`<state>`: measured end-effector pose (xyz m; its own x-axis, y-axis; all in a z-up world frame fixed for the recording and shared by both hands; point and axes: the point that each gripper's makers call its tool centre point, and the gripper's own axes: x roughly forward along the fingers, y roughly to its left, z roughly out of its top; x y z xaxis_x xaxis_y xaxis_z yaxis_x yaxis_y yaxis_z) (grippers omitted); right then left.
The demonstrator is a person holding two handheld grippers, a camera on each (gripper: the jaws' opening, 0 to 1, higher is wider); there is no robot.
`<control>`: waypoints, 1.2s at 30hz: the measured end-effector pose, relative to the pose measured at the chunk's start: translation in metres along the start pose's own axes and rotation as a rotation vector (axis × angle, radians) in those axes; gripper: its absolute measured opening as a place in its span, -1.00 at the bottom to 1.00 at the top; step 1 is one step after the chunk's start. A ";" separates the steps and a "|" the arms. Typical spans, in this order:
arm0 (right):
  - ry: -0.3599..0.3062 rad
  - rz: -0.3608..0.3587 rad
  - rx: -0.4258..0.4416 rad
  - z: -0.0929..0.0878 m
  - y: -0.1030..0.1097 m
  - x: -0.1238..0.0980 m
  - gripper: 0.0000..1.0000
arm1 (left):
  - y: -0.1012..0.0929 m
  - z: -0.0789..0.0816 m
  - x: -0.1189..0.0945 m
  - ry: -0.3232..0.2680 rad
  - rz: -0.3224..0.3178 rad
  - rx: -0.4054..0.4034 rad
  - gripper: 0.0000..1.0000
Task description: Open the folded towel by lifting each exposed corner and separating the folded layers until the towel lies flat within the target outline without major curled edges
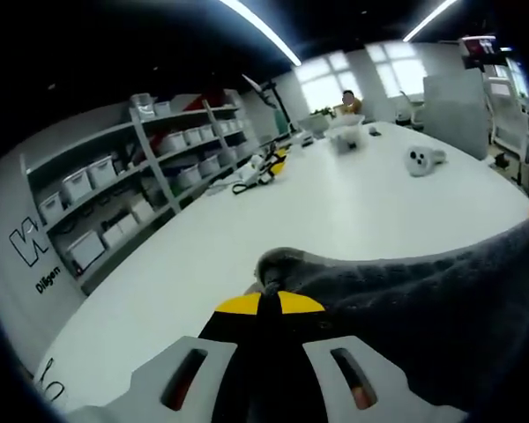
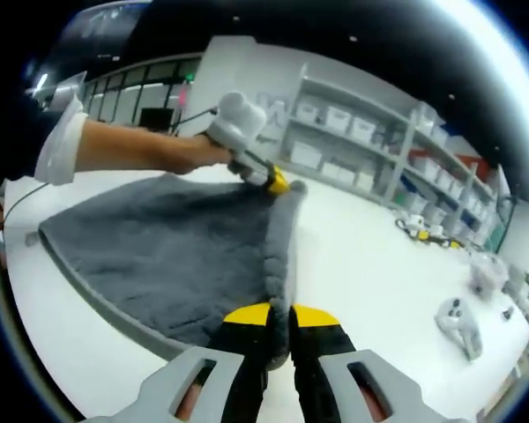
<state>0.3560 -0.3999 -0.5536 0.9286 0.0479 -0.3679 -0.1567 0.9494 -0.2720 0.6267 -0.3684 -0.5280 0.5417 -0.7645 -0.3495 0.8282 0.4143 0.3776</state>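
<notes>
A dark grey towel [image 2: 176, 256] lies spread on the white table [image 2: 370, 264], with one folded edge running as a ridge between both grippers. My right gripper [image 2: 279, 319] is shut on the near end of that ridge. My left gripper [image 2: 280, 183], held by a person's hand, grips the far corner. In the left gripper view, my left gripper [image 1: 268, 300] is shut on the towel's corner [image 1: 286, 264], and the rest of the towel [image 1: 423, 317] drapes away to the right.
Shelves with white bins [image 1: 115, 194] line the wall. A white two-eyed object [image 1: 421, 159], cables and tools [image 1: 260, 167] lie farther along the table [image 1: 247, 229]. A person [image 1: 348, 101] sits at the far end. More small objects [image 2: 458, 322] rest to the right.
</notes>
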 end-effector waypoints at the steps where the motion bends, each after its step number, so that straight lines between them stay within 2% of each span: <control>1: 0.001 -0.001 0.002 0.000 0.000 0.000 -0.93 | 0.000 0.000 0.001 -0.001 -0.001 0.002 -0.92; 7: 0.002 -0.008 -0.017 0.003 0.003 0.000 -0.93 | 0.001 -0.003 0.000 -0.005 -0.001 -0.017 -0.92; 11: -0.004 -0.008 -0.026 0.006 0.005 -0.001 -0.93 | 0.005 0.001 -0.004 -0.039 -0.009 -0.096 -0.91; 18: -0.035 0.000 -0.049 0.020 0.014 -0.003 -0.93 | 0.012 0.002 -0.012 -0.062 -0.003 -0.084 -0.89; 28: -0.093 0.047 -0.115 0.043 0.039 -0.004 -0.93 | 0.018 -0.001 -0.015 -0.079 0.015 -0.061 -0.87; 36: -0.113 0.081 -0.133 0.048 0.050 -0.002 -0.93 | 0.019 -0.008 -0.013 -0.078 0.000 -0.124 -0.87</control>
<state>0.3628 -0.3378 -0.5235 0.9418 0.1645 -0.2933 -0.2689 0.8922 -0.3630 0.6366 -0.3462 -0.5232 0.5330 -0.7985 -0.2798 0.8421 0.4684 0.2675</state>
